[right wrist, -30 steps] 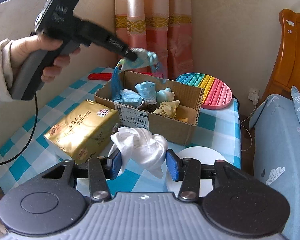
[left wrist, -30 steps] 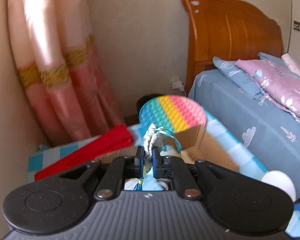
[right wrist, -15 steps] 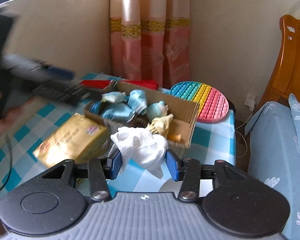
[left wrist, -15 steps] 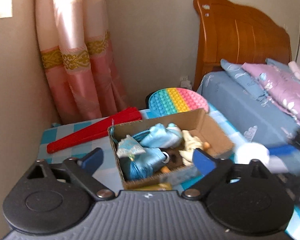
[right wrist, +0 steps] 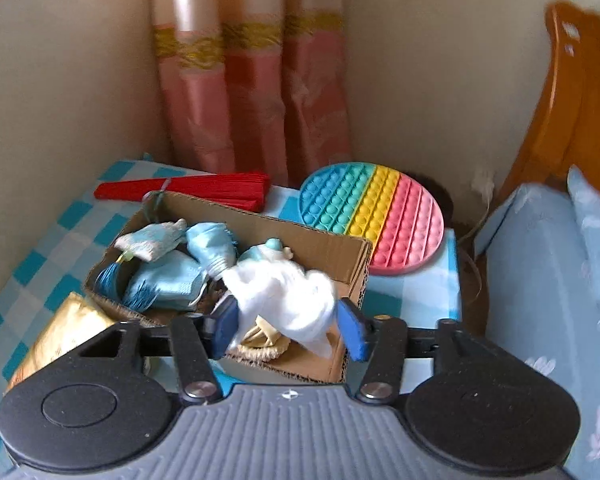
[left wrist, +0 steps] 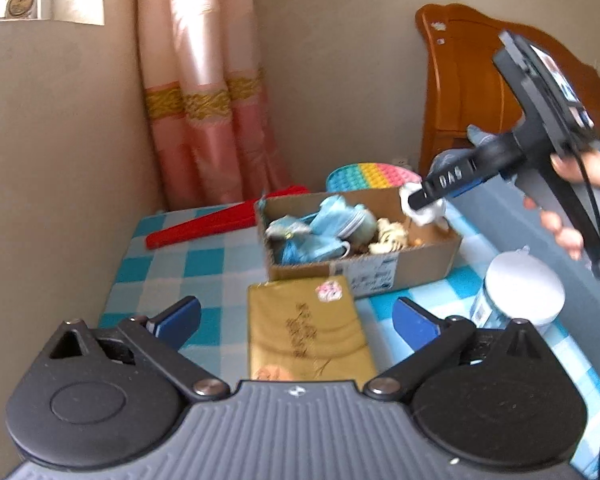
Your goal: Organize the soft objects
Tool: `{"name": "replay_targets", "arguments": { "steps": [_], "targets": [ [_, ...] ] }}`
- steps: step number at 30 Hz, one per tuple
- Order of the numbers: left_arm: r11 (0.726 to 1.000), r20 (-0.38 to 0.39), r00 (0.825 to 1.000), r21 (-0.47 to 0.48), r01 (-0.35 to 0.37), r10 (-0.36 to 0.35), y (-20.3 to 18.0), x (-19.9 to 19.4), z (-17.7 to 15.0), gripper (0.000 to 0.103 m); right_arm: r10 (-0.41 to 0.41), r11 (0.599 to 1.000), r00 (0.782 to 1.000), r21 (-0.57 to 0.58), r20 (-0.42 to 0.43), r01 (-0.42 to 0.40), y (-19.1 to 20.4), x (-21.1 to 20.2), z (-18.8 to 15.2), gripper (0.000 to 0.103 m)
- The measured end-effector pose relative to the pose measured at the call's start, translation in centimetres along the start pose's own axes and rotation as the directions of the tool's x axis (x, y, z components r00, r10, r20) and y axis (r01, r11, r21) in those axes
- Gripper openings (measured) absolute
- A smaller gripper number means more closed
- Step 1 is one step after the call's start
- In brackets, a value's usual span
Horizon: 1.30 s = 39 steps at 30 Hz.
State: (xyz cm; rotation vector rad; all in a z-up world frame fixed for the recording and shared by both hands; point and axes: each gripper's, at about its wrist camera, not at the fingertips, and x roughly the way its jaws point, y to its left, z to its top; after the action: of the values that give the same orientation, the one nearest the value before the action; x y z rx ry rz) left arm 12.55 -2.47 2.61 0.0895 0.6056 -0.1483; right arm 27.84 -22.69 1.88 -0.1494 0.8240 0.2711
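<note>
White cloth bundle: soft, light, crumpling; best pinched mid-bunch. Poised over cardboard box on checked counter, between right gripper jaws just widening, pads barely touching. Left gripper jaws spread wide, empty.

Left wrist cam: rides own hand-held gripper, looks fwd and down across checkered worktop from near edge, set back, facing far corner w/ curtain. Cardboard box mid-distance; right hand-held gripper in view at right, above box.

Right wrist cam: same facing, steeper down, much closer, right over cardboard box.

Shared: box, curtain, red fan, rainbow pad, gold pack, bed headboard.
</note>
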Motion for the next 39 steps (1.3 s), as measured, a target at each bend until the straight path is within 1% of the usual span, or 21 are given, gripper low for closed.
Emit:
{"name": "replay_targets", "arguments": {
  "steps": [1, 2, 3, 5, 7, 10, 14, 18, 21, 24, 27, 30, 34, 39],
  "targets": [
    [1.0, -0.002, 1.0, 0.003, -0.006, 0.006, 0.0, -0.1, -0.2, 0.102, -0.005, 1.0, 1.0, 0.009, -0.001, 0.005, -0.2, 0.2, 0.1, 0.079],
    [1.0, -0.003, 1.0, 0.002, -0.012, 0.012, 0.2, -0.2, -0.4, 0.102, -0.014, 1.0, 1.0, 0.015, 0.005, 0.014, -0.3, 0.2, 0.1, 0.087],
    [1.0, -0.001, 1.0, -0.001, -0.018, 0.018, 0.3, -0.3, -0.4, 0.102, -0.02, 1.0, 1.0, 0.024, 0.018, 0.02, -0.4, 0.0, 0.0, 0.09],
    [1.0, 0.011, 1.0, -0.005, -0.029, 0.029, 0.5, -0.5, -0.5, 0.102, -0.012, 0.999, 1.0, 0.041, 0.028, 0.011, -0.4, -0.9, -0.3, 0.1],
    [0.999, 0.02, 0.999, -0.01, -0.04, 0.04, 0.6, -0.7, -0.6, 0.102, -0.005, 0.999, 0.999, 0.051, 0.04, 0.003, -0.2, -1.9, -0.6, 0.103],
    [0.999, 0.025, 0.999, -0.019, -0.045, 0.045, 0.5, -1.2, -0.5, 0.102, -0.005, 0.999, 0.999, 0.043, 0.037, 0.004, 0.6, -3.8, -1.3, 0.103],
    [0.998, 0.005, 0.998, -0.036, -0.055, 0.055, 0.3, -1.9, -0.5, 0.102, -0.048, 0.997, 0.999, 0.064, -0.001, 0.048, 1.6, -6.0, -3.0, 0.103],
    [0.994, -0.044, 0.995, -0.059, -0.09, 0.088, 0.0, -2.4, -0.6, 0.102, -0.101, 0.985, 0.994, 0.136, -0.043, 0.106, 2.6, -8.2, -6.5, 0.103],
    [0.993, -0.086, 0.991, -0.061, -0.104, 0.099, -0.3, -2.6, -0.9, 0.102, -0.131, 0.974, 0.989, 0.176, -0.069, 0.141, 3.7, -9.6, -9.4, 0.103],
    [0.993, -0.118, 0.989, -0.066, -0.099, 0.091, -0.6, -2.8, -1.3, 0.102, -0.111, 0.967, 0.989, 0.221, -0.093, 0.129, 4.6, -10.7, -11.6, 0.103],
    [0.993, -0.134, 0.987, -0.071, -0.095, 0.085, -1.1, -3.4, -1.7, 0.102, -0.097, 0.959, 0.99, 0.258, -0.099, 0.12, 5.6, -11.9, -13.3, 0.103],
    [0.994, -0.139, 0.987, -0.062, -0.09, 0.081, -1.7, -4.3, -2.1, 0.102, -0.118, 0.963, 0.988, 0.232, -0.096, 0.138, 6.7, -13.0, -14.0, 0.103],
    [0.993, -0.131, 0.987, -0.057, -0.105, 0.096, -1.9, -5.4, -2.3, 0.102, -0.152, 0.965, 0.985, 0.203, -0.078, 0.165, 7.6, -14.1, -14.4, 0.103],
    [0.991, -0.119, 0.987, -0.065, -0.118, 0.11, -1.7, -6.3, -2.2, 0.102, -0.148, 0.968, 0.988, 0.197, -0.053, 0.156, 8.1, -14.9, -14.4, 0.103]
  ]
}}
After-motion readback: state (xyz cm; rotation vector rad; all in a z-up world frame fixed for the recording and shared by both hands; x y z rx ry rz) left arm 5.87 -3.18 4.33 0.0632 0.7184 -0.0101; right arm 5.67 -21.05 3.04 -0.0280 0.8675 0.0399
